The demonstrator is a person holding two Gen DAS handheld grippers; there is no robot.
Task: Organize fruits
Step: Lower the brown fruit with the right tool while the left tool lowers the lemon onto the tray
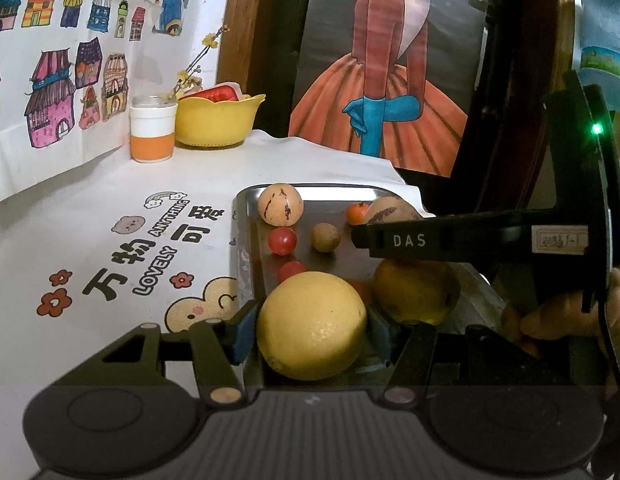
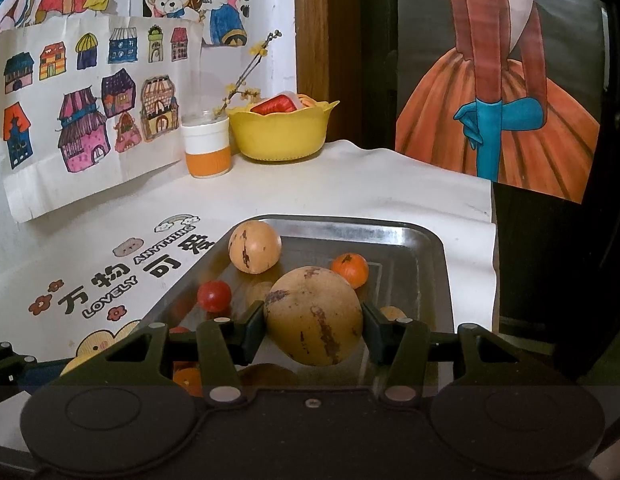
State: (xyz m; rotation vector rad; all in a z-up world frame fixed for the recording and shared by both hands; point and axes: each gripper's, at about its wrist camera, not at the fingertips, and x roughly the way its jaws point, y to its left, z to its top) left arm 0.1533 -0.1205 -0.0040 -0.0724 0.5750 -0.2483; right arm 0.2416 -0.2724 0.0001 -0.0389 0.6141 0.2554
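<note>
My left gripper [image 1: 312,334] is shut on a large yellow lemon [image 1: 312,326] at the near end of the steel tray [image 1: 306,191]. My right gripper [image 2: 313,322] is shut on a tan, brown-streaked round fruit [image 2: 314,314] held over the same tray [image 2: 426,236]; its black body crosses the left wrist view from the right. In the tray lie a second tan streaked fruit [image 2: 255,246], a small orange [image 2: 349,269], a red cherry tomato [image 2: 214,295], a small brown fruit [image 1: 325,237], another red tomato [image 1: 291,271] and a yellow-orange fruit [image 1: 416,292].
A yellow bowl [image 2: 282,130] holding a red item and an orange-and-white cup [image 2: 208,148] with a flower twig stand at the back against the wall. The printed white tablecloth [image 1: 110,240] spreads left of the tray. A hand [image 1: 566,316] holds the right gripper.
</note>
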